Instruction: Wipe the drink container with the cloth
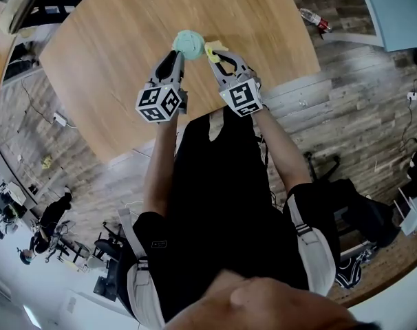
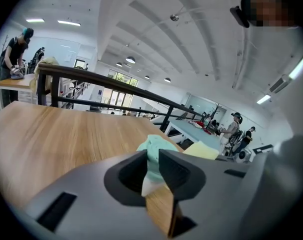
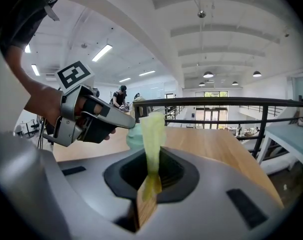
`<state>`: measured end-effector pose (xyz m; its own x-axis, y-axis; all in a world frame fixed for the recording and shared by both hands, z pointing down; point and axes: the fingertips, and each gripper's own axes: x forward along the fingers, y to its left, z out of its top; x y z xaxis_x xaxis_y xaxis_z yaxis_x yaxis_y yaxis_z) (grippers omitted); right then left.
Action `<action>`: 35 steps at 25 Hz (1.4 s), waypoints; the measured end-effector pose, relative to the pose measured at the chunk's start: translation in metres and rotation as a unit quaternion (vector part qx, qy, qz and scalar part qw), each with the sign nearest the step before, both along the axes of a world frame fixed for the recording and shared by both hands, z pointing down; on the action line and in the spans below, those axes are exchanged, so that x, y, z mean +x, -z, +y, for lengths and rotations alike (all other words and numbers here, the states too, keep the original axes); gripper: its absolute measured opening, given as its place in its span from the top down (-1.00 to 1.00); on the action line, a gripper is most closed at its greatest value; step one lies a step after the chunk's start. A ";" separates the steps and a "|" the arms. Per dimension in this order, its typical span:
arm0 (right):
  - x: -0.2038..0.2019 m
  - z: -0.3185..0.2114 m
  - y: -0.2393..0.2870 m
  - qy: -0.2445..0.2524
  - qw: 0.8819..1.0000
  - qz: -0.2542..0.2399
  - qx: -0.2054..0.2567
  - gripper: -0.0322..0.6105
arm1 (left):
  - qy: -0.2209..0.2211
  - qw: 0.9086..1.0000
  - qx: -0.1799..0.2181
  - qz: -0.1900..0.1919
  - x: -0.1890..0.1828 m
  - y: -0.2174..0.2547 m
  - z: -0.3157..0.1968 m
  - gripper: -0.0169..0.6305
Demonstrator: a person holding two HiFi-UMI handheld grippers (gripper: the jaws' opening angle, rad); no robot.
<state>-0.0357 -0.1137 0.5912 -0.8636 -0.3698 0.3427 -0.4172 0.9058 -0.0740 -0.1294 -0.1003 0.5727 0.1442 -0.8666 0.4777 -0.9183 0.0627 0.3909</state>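
Note:
A mint-green drink container (image 1: 190, 43) is held over the wooden table (image 1: 112, 60) by my left gripper (image 1: 177, 55), which is shut on it. Between that gripper's jaws the container (image 2: 154, 156) shows as a green shape with a pale lower part. My right gripper (image 1: 214, 55) is shut on a yellow cloth (image 1: 212, 48), just right of the container. In the right gripper view the cloth (image 3: 152, 134) stands up from the jaws, with the container (image 3: 134, 134) close behind it and the left gripper (image 3: 91, 116) at the left. The cloth (image 2: 200, 150) also peeks in at the left gripper view's right.
A black railing (image 3: 216, 104) runs along the table's far edge. A plastic bottle (image 1: 315, 19) lies on the wood floor beyond the table. People stand at other tables in the background. My black-clad body (image 1: 208, 205) fills the lower head view.

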 end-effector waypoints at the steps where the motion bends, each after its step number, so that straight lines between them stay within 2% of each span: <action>1: -0.002 0.000 -0.005 0.003 1.000 0.005 0.000 0.77 | 0.002 1.000 0.000 0.000 0.000 0.000 0.000 0.69; 16: -0.022 -0.002 -0.049 0.057 0.997 0.056 -0.002 0.77 | 0.020 1.000 0.004 0.003 -0.001 0.001 0.001 0.70; 26: -0.027 0.001 -0.103 0.092 0.988 0.116 -0.041 0.77 | 0.026 1.000 0.001 0.002 -0.001 0.001 0.000 0.70; 35: -0.029 -0.002 -0.137 0.088 0.982 0.151 -0.078 0.76 | 0.023 1.000 -0.007 0.004 0.000 -0.001 0.001 0.70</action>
